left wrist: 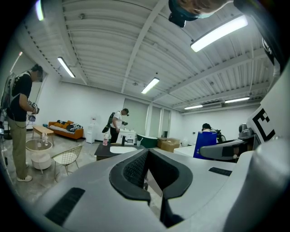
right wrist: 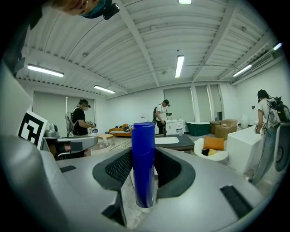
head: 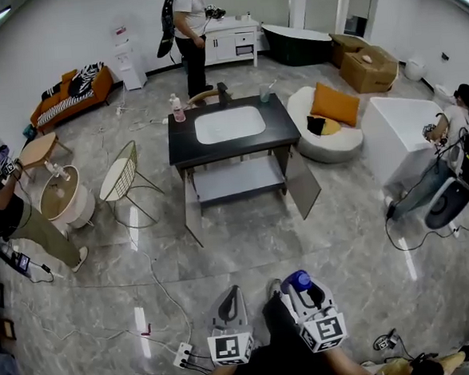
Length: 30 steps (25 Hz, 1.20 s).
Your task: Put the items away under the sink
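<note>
Right gripper (right wrist: pixel 144 179) pinching upright blue bottle (right wrist: pixel 144 154), held low near the person | left gripper (left wrist: pixel 152 181) jaws pressed together | sink cabinet (head: pixel 185 142) well ahead, doors open | pink bottle (head: pixel 178 109), cup (head: pixel 265 94) on its top

Grey left tool (head: pixel 231 292), grey right tool (head: pixel 305 287), black textured pads (left wrist: pixel 136 168), black-and-white marker cubes (head: pixel 231 349)

Bright ceiling tubes (right wrist: pixel 180 66); floor (head: pixel 247 246) glare; fisheye-warped edges.
</note>
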Each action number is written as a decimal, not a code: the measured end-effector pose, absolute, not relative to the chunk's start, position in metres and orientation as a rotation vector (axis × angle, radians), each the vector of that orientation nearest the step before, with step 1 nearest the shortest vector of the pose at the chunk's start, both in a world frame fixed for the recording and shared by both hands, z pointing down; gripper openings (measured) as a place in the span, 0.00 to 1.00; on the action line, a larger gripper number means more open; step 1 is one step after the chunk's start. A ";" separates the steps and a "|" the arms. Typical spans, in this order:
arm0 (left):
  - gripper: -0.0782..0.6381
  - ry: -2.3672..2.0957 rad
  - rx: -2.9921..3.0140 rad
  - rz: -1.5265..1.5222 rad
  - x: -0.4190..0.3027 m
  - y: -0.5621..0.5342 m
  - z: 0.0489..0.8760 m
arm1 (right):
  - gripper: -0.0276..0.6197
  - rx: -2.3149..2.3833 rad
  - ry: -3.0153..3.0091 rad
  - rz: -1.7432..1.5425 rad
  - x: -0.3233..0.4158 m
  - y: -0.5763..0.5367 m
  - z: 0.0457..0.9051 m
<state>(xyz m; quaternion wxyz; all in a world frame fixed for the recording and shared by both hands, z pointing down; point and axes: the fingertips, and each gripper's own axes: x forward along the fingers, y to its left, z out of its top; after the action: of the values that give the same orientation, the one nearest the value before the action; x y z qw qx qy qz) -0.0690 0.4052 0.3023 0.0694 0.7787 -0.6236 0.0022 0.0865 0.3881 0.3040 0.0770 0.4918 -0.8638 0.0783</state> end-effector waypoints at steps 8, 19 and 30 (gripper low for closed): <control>0.13 -1.892 2.298 -0.044 -0.051 0.289 0.296 | 0.27 1.429 -2.614 0.230 0.097 0.273 0.303; 0.13 -1.933 2.307 0.031 -0.024 0.151 0.293 | 0.27 1.355 -2.630 0.278 0.117 0.120 0.316; 0.13 -1.926 2.240 -0.001 -0.050 0.039 0.312 | 0.27 1.338 -2.588 0.315 0.090 -0.002 0.344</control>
<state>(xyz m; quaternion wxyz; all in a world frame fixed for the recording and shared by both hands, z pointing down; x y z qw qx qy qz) -0.0500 0.0394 0.3125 0.0937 0.7550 -0.6490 -0.0004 0.0896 -0.0021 0.3441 0.1051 0.4541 -0.8782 0.1067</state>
